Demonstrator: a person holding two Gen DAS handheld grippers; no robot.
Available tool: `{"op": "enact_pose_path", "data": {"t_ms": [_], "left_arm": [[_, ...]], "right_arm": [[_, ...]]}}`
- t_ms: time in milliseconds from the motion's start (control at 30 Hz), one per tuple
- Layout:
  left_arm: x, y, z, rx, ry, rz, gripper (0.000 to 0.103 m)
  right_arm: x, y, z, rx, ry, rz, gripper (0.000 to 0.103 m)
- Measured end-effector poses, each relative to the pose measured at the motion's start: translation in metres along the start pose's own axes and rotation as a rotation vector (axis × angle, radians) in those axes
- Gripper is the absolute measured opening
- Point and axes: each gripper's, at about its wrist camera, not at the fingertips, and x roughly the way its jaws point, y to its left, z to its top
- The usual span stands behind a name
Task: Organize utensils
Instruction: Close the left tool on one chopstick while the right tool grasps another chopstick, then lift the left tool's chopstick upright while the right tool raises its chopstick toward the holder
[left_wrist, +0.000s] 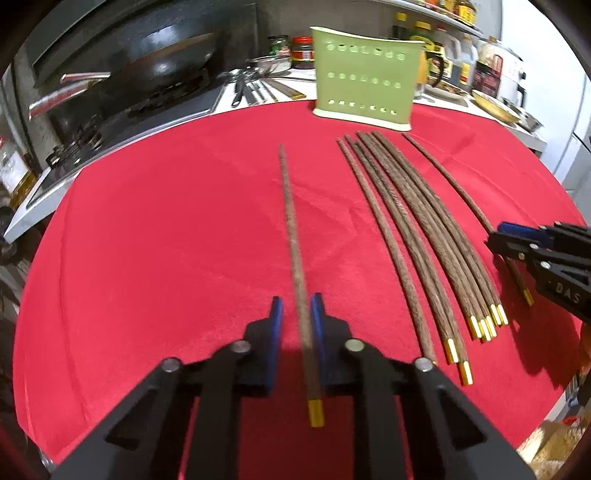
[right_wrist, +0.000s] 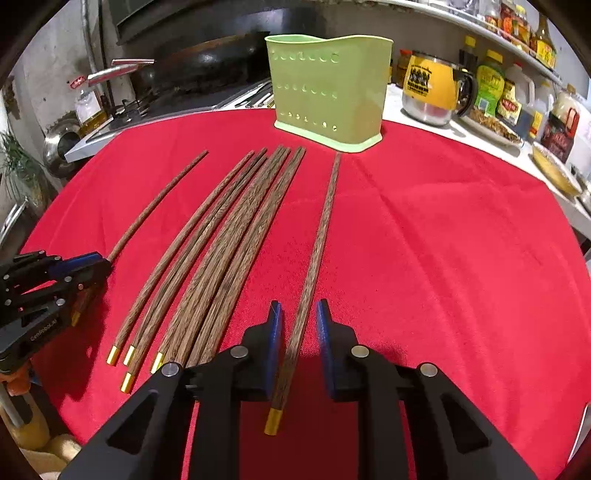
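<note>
Several brown wooden chopsticks with gold caps (left_wrist: 417, 236) lie in a bundle on the red cloth (left_wrist: 166, 240); the bundle also shows in the right wrist view (right_wrist: 221, 251). A green perforated utensil holder (left_wrist: 364, 74) stands upright at the far edge, and in the right wrist view (right_wrist: 328, 88). My left gripper (left_wrist: 296, 314) has its jaws narrowly around a single chopstick (left_wrist: 291, 229), with small gaps showing. My right gripper (right_wrist: 298, 317) is open around another single chopstick (right_wrist: 321, 229) lying on the cloth. Each gripper shows in the other's view, the right (left_wrist: 517, 240) and the left (right_wrist: 88, 264).
A stove with a black wok (left_wrist: 166, 55) stands back left. Knives and utensils (left_wrist: 255, 88) lie behind the cloth. A yellow mug (right_wrist: 432, 88), jars and bottles (right_wrist: 491, 92) and a dish (right_wrist: 554, 170) crowd the counter on the right.
</note>
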Motion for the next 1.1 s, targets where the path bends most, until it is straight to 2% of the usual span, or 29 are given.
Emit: {"op": "enact_pose_path", "data": {"t_ms": [100, 333, 467, 600, 700, 967, 1100], "left_arm": [[-0.003, -0.003, -0.004, 0.024, -0.009, -0.013, 0.011], [-0.018, -0.003, -0.028, 0.064, -0.021, 0.004, 0.012], [-0.029, -0.003, -0.044, 0.052, -0.037, -0.001, 0.017], [-0.033, -0.004, -0.051, 0.030, -0.052, -0.014, 0.019], [-0.034, -0.008, -0.052, 0.024, -0.050, -0.026, 0.024], [-0.032, -0.007, -0.048, -0.012, -0.030, -0.029, 0.024], [-0.027, -0.003, -0.043, -0.042, -0.028, -0.007, 0.024]], "right_arm": [[-0.004, 0.005, -0.005, -0.048, -0.006, -0.034, 0.012], [-0.025, -0.008, -0.034, -0.039, -0.013, -0.062, 0.011], [-0.037, -0.015, -0.052, -0.014, -0.044, -0.024, 0.016], [-0.046, -0.014, -0.067, -0.013, -0.085, -0.016, 0.029], [-0.049, -0.014, -0.073, -0.005, -0.108, -0.008, 0.029], [-0.048, -0.013, -0.073, 0.006, -0.148, -0.006, 0.028], [-0.044, -0.011, -0.070, -0.002, -0.152, -0.012, 0.027]]}}
